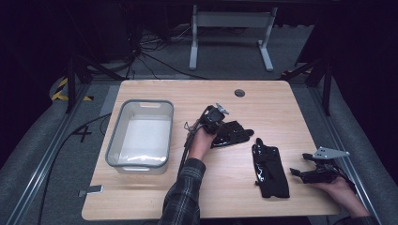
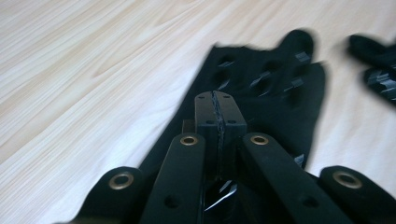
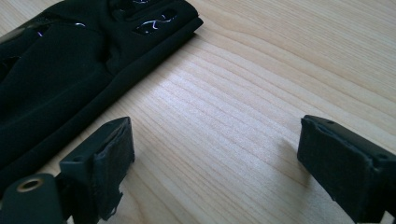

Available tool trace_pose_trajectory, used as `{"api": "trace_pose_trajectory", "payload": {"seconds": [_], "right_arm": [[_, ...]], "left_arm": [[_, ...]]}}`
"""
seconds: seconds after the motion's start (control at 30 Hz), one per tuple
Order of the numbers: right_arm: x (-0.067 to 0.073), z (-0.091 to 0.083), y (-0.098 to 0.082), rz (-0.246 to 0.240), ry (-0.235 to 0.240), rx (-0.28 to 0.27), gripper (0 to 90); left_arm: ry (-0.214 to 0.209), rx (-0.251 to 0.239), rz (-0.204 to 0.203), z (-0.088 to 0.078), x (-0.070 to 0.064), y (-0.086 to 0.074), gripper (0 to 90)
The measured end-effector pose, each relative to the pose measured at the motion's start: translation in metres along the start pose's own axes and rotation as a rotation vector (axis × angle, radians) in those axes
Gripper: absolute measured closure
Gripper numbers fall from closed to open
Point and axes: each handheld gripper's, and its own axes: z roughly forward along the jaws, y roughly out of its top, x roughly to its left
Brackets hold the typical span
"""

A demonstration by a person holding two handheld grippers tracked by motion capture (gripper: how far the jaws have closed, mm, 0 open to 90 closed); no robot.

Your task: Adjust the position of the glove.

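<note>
We see our left gripper (image 1: 219, 123) at the table's (image 1: 155, 197) middle, its jaws pressed together over a black glove (image 1: 232, 132), pinching its near edge. A second glove (image 1: 268, 169) lies nearer, to the right. Our right gripper (image 1: 300, 165) rests beside it, jaws spread. A bin (image 1: 112, 140) sits at the left.

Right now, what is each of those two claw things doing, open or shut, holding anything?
Left gripper: shut, pinching the edge of a black glove.
Right gripper: open, holding nothing, beside the other black glove.
</note>
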Motion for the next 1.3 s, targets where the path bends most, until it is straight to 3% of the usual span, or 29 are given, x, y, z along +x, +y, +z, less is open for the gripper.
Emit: {"api": "trace_pose_trajectory", "payload": {"seconds": [0.07, 0.2, 0.3, 0.4, 0.73, 1.3], "right_arm": [[0.000, 0.000, 0.000, 0.000, 0.000, 0.001, 11.4], [0.000, 0.000, 0.000, 0.000, 0.001, 0.001, 11.4], [0.000, 0.000, 0.000, 0.000, 0.000, 0.001, 11.4], [0.000, 0.000, 0.000, 0.001, 0.000, 0.001, 11.4], [0.000, 0.000, 0.000, 0.001, -0.001, 0.001, 11.4], [0.000, 0.000, 0.000, 0.000, 0.000, 0.001, 11.4]], "left_arm": [[0.033, 0.011, -0.013, -0.002, 0.006, -0.006, 89.8], [0.052, 0.047, -0.021, 0.003, 0.013, -0.016, 89.8], [0.059, 0.097, -0.014, 0.014, 0.012, -0.023, 89.8], [0.045, 0.089, -0.045, 0.014, 0.013, -0.026, 89.9], [0.048, 0.141, -0.051, -0.004, -0.015, -0.039, 89.9], [-0.075, 0.141, -0.004, -0.036, -0.058, -0.073, 89.9]]}}
